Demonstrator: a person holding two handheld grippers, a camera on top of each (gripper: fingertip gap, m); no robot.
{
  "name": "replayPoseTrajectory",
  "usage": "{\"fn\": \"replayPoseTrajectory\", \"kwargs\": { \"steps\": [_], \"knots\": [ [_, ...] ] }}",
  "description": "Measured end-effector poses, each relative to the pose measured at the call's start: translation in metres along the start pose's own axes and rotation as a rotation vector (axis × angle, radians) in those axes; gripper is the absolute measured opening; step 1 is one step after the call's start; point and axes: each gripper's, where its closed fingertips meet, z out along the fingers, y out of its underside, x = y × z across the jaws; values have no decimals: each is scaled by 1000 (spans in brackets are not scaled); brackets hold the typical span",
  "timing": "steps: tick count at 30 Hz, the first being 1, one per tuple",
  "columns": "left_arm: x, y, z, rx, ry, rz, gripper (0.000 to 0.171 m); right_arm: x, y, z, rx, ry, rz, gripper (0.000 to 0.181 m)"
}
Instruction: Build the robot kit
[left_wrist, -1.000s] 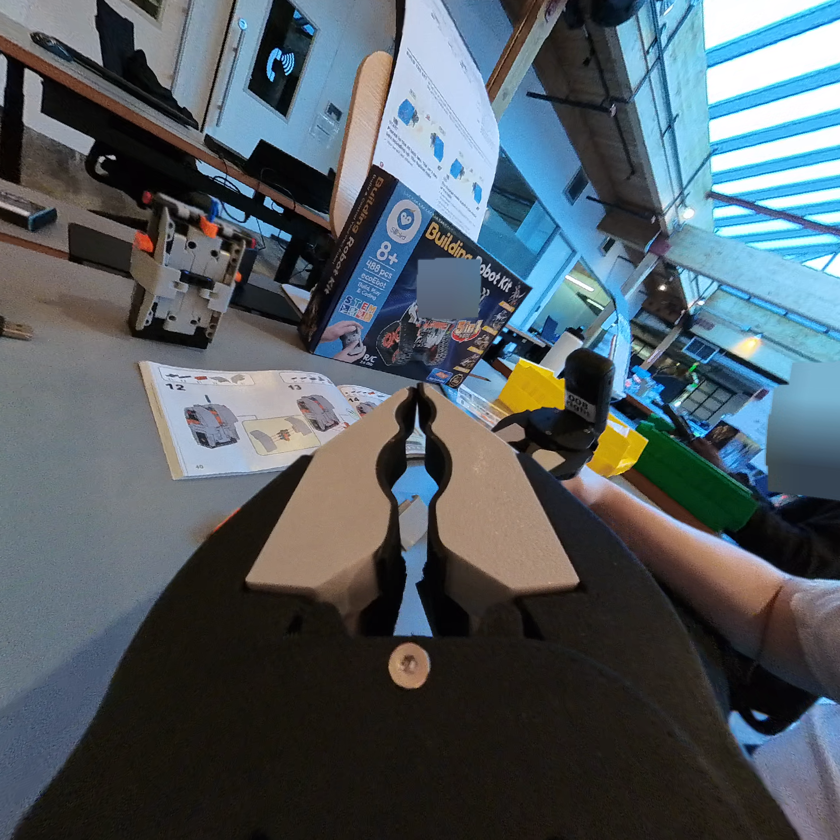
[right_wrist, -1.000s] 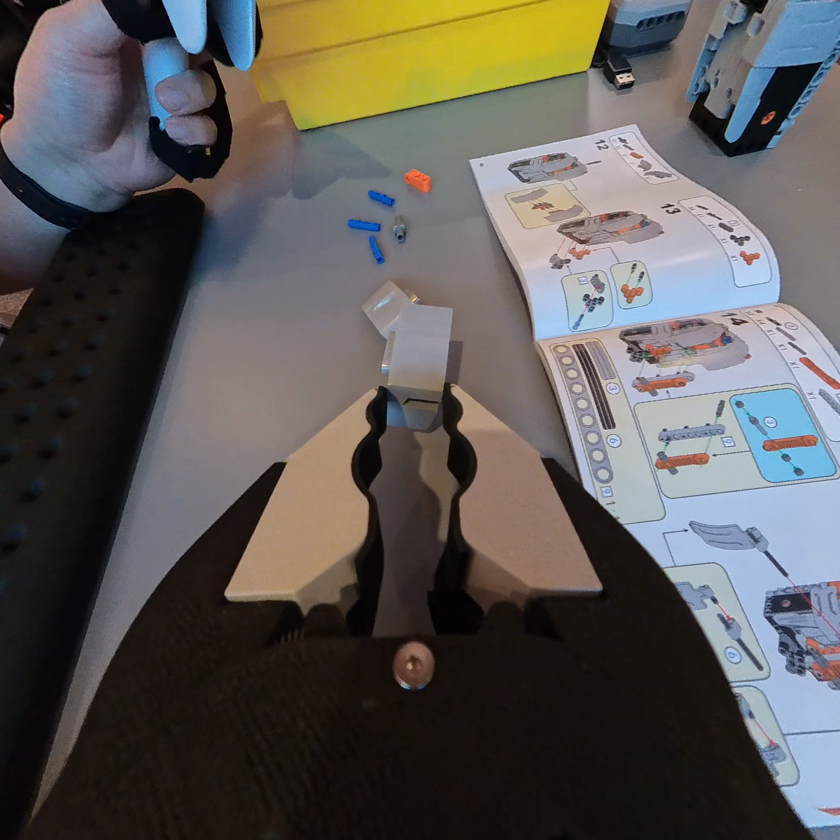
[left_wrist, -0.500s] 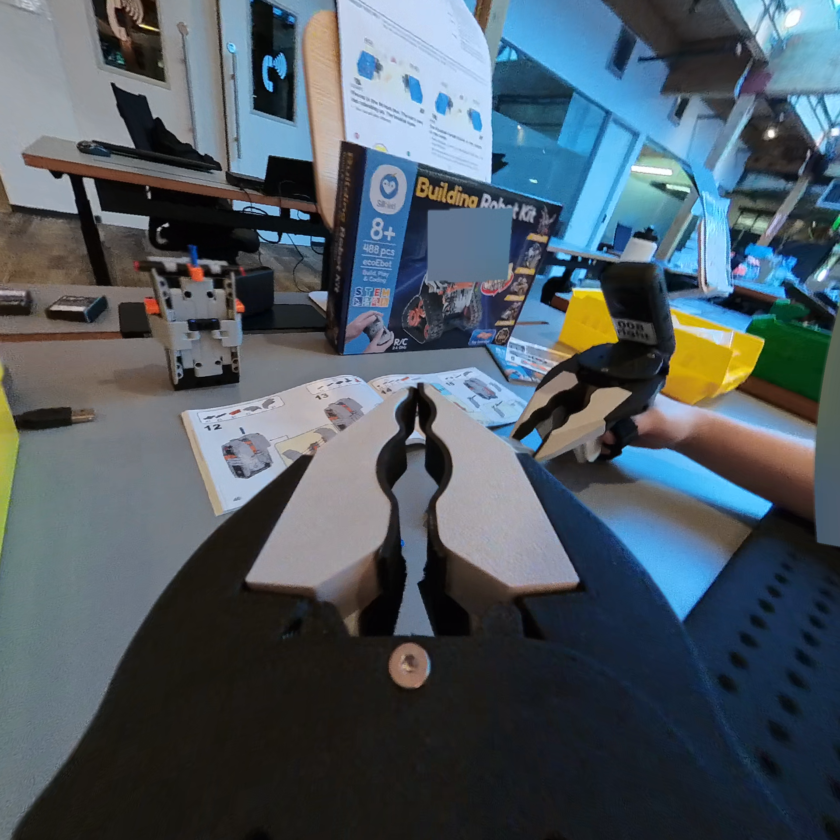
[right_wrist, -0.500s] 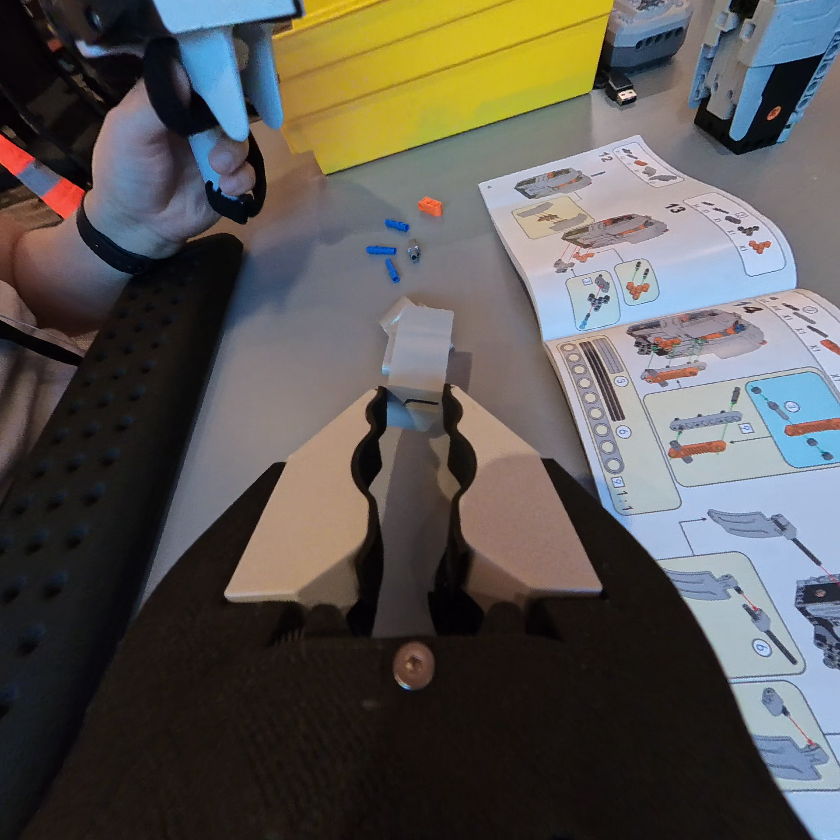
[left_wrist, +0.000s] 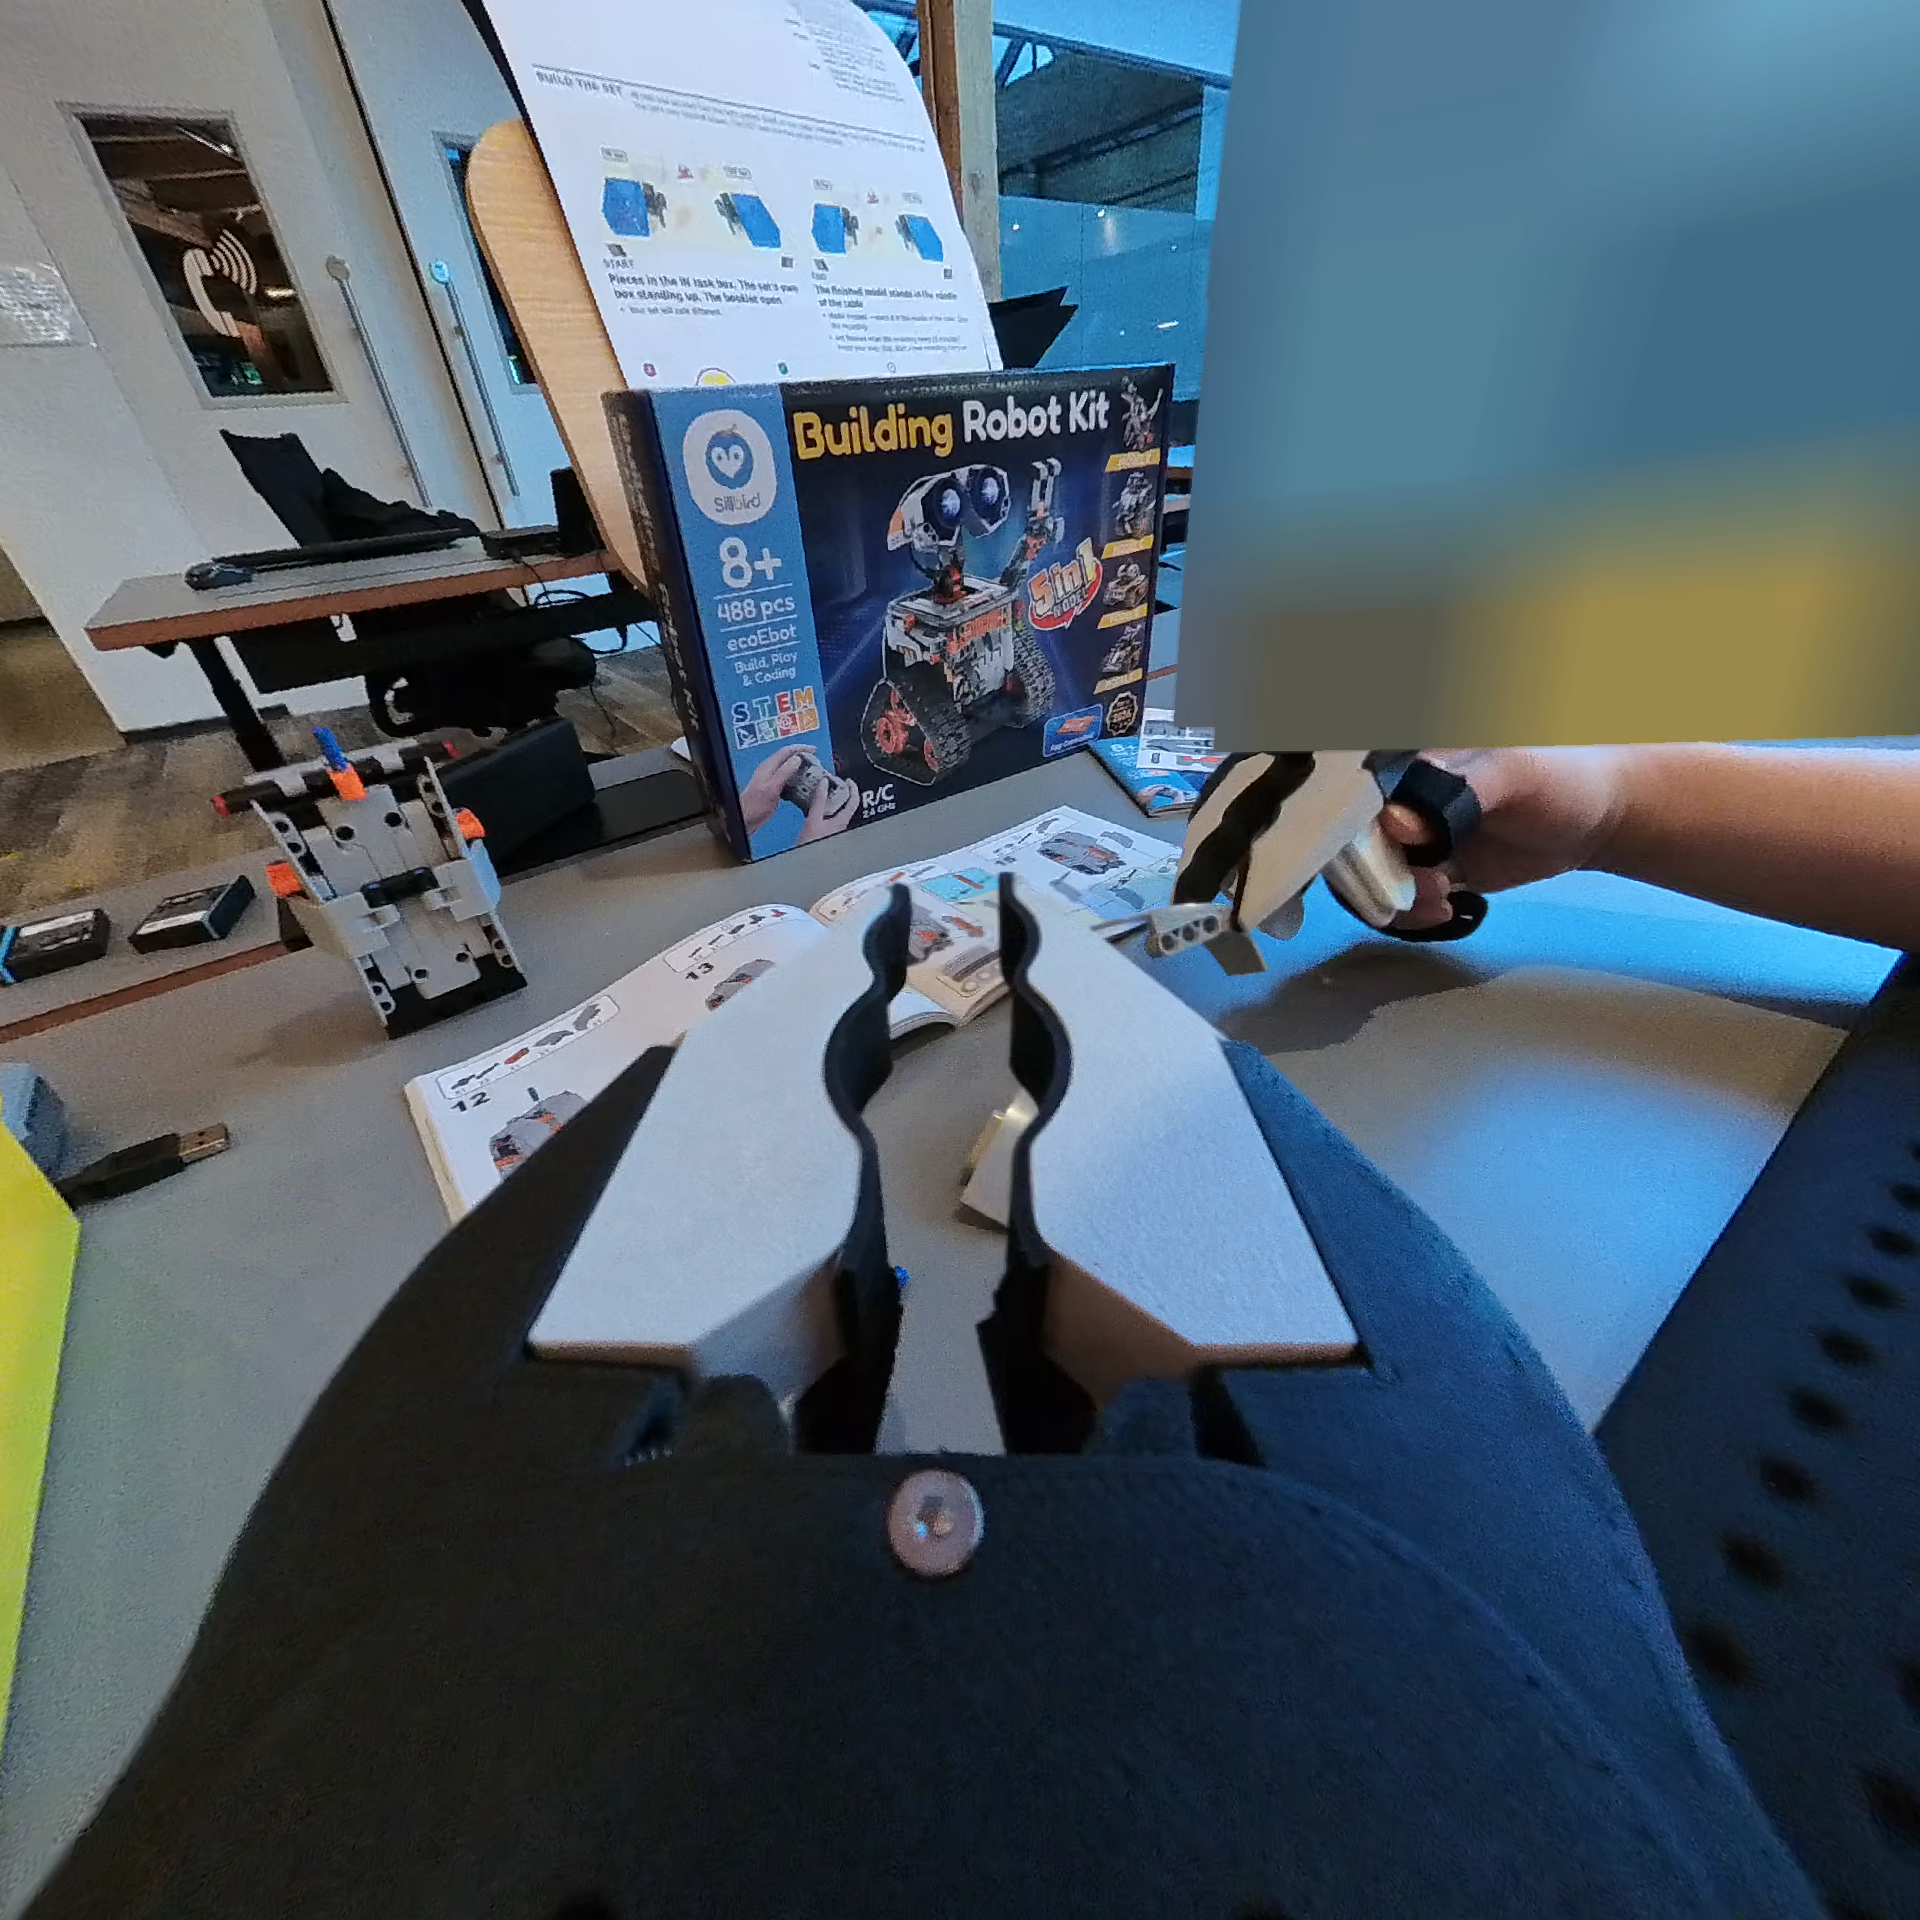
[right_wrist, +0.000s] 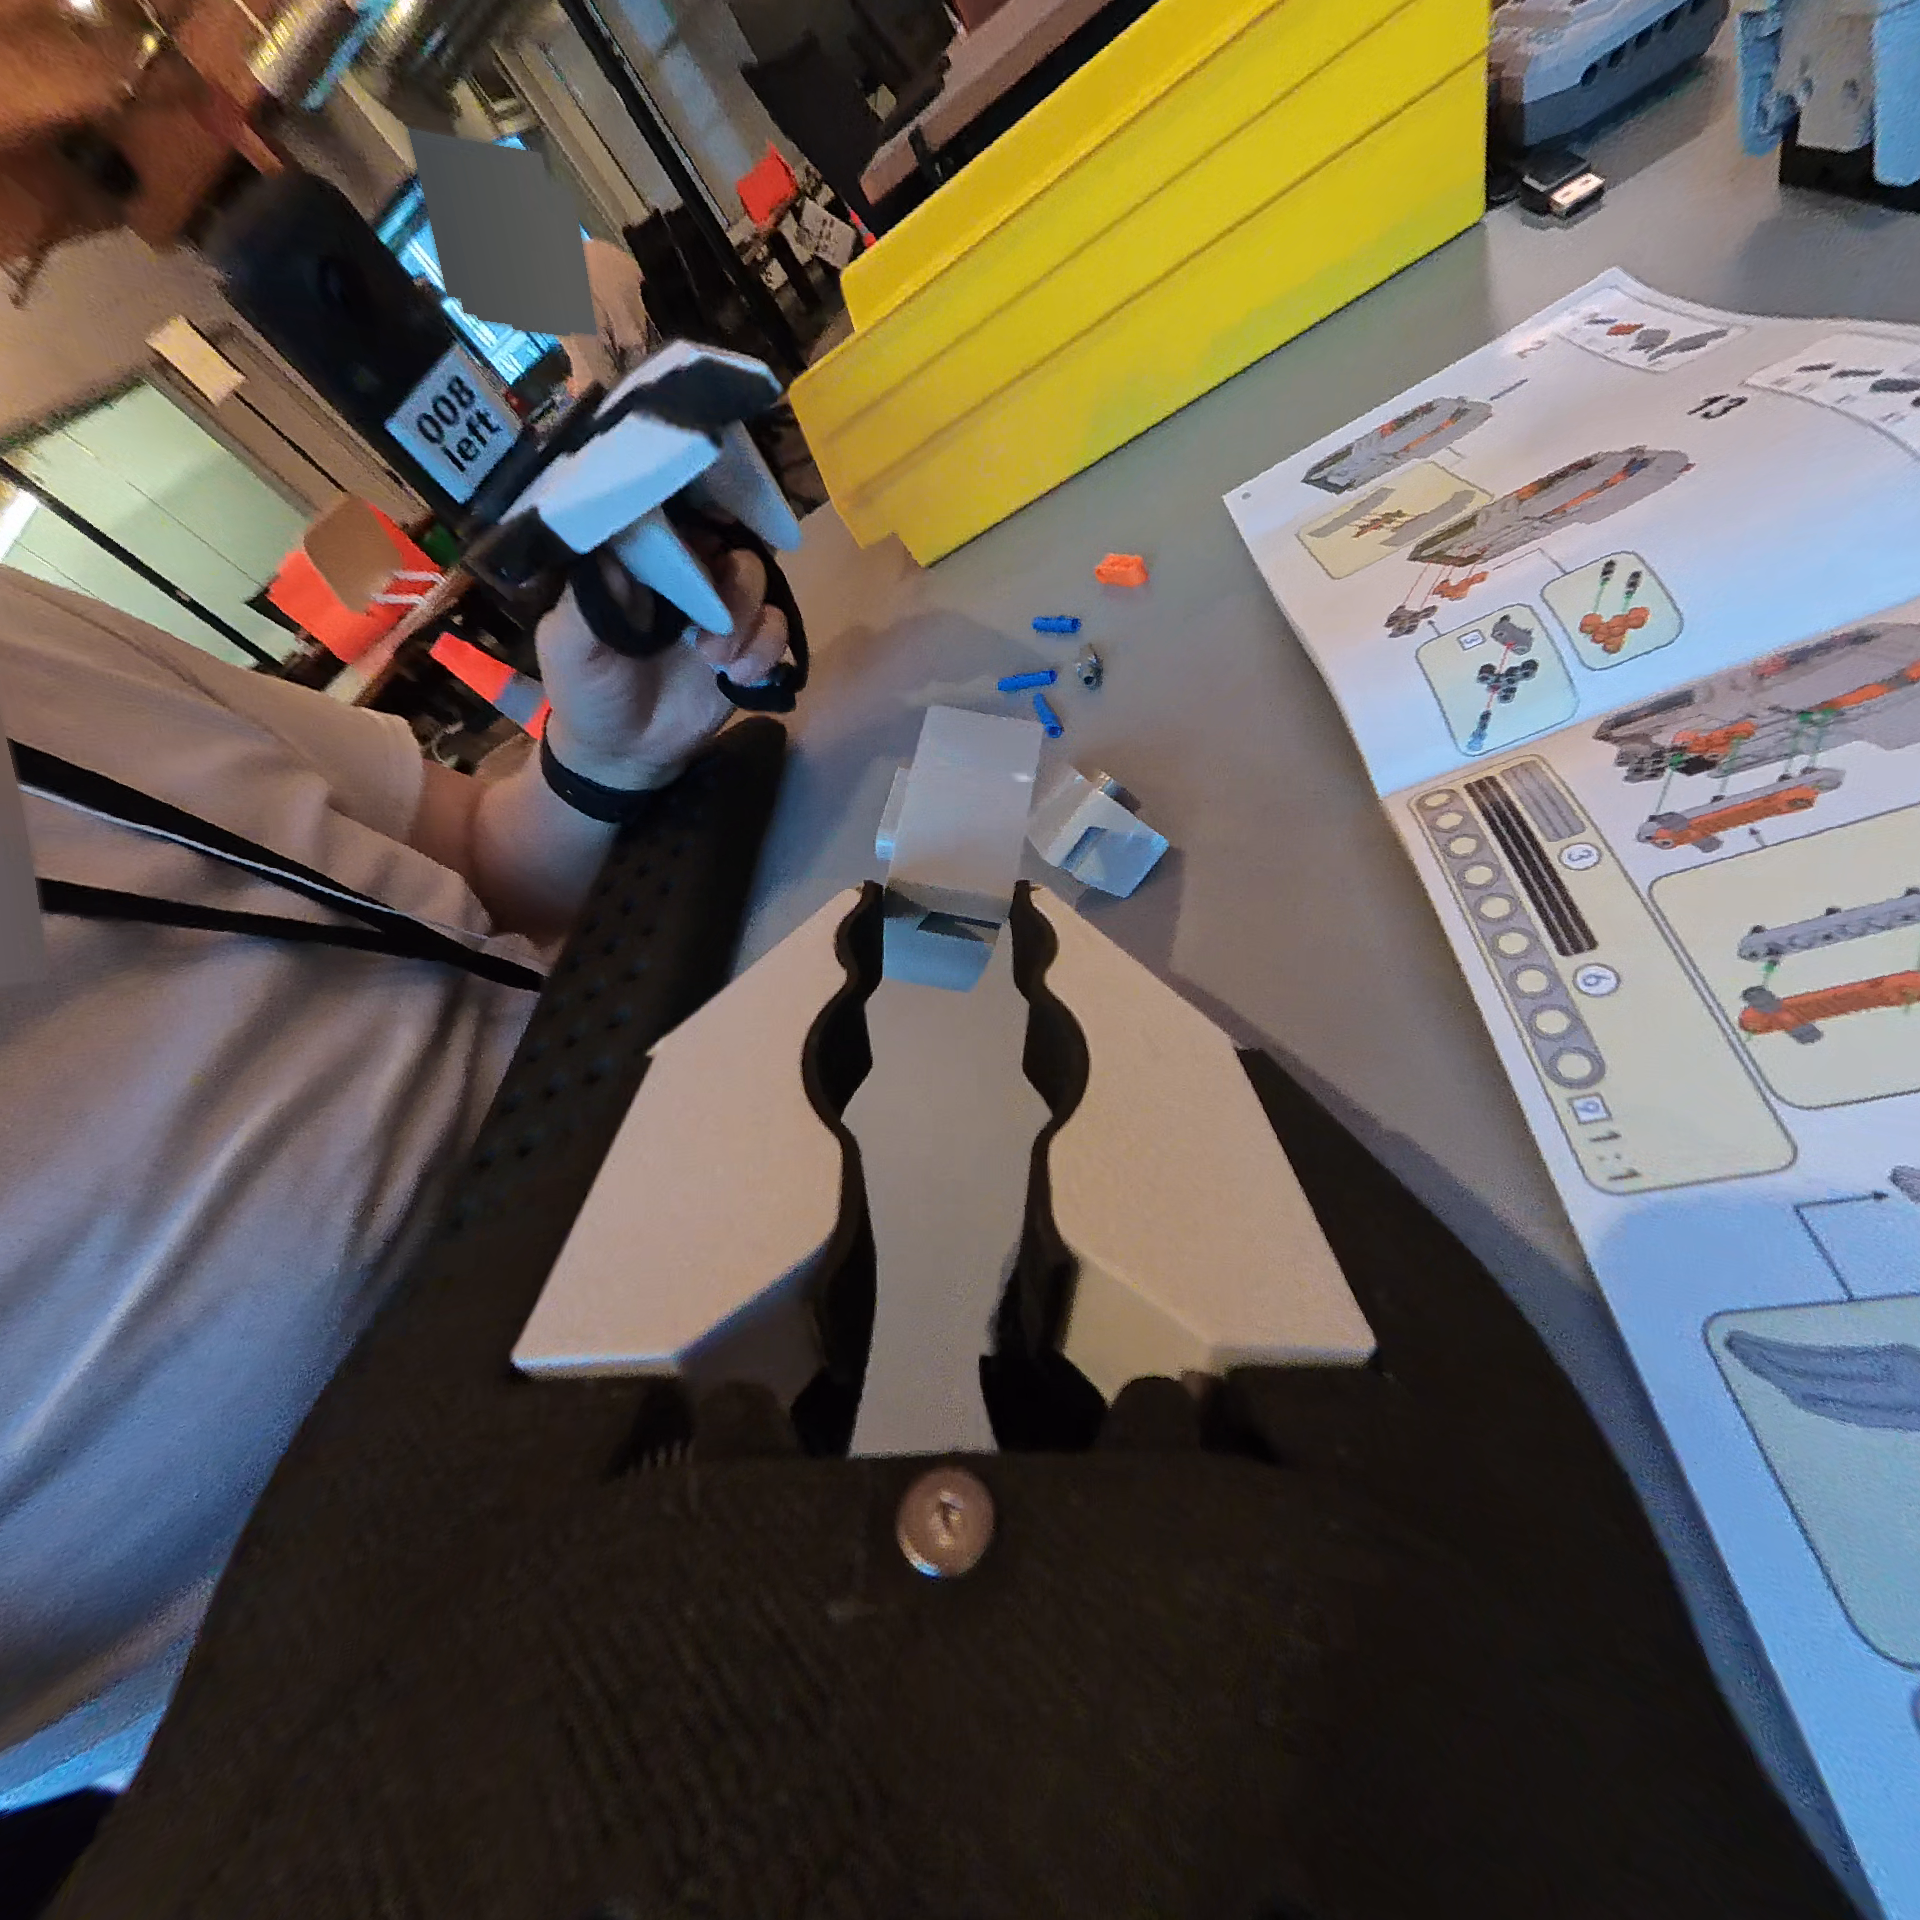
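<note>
Grey plastic building panel (right_wrist: 961, 831) sits clamped lengthwise in my right gripper (right_wrist: 943, 914), its twin grey panel (right_wrist: 1096, 836) just right; my left gripper (left_wrist: 951, 904) hangs parted, empty.

A grey counter (left_wrist: 1455, 1122) fills the lower half of the left wrist view. At ten o'clock stands a white wall (left_wrist: 94, 416) with a dark glass door panel (left_wrist: 208, 260) and long upright door handles (left_wrist: 369, 374). In front of it a wood-edged desk (left_wrist: 343, 597) carries a keyboard (left_wrist: 343, 545), with a black chair (left_wrist: 312, 488) behind. At twelve o'clock a wooden post (left_wrist: 961, 156) rises beside blue-tinted glazing (left_wrist: 1091, 208). In the right wrist view, at eleven o'clock, the room is blurred, with dark posts (right_wrist: 665, 166) and orange-red seats (right_wrist: 332, 592).
</note>
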Motion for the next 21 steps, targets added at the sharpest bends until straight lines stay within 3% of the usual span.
{"fn": "replayPoseTrajectory", "kwargs": {
  "steps": [4,21],
  "knots": [
    [7,7,4,-29,60,-64,27,0,-1,-3,17,-3,15,24],
    [20,21,9,-100,134,-84,25,-3,3,1,2,-24,18,24]
  ]
}}
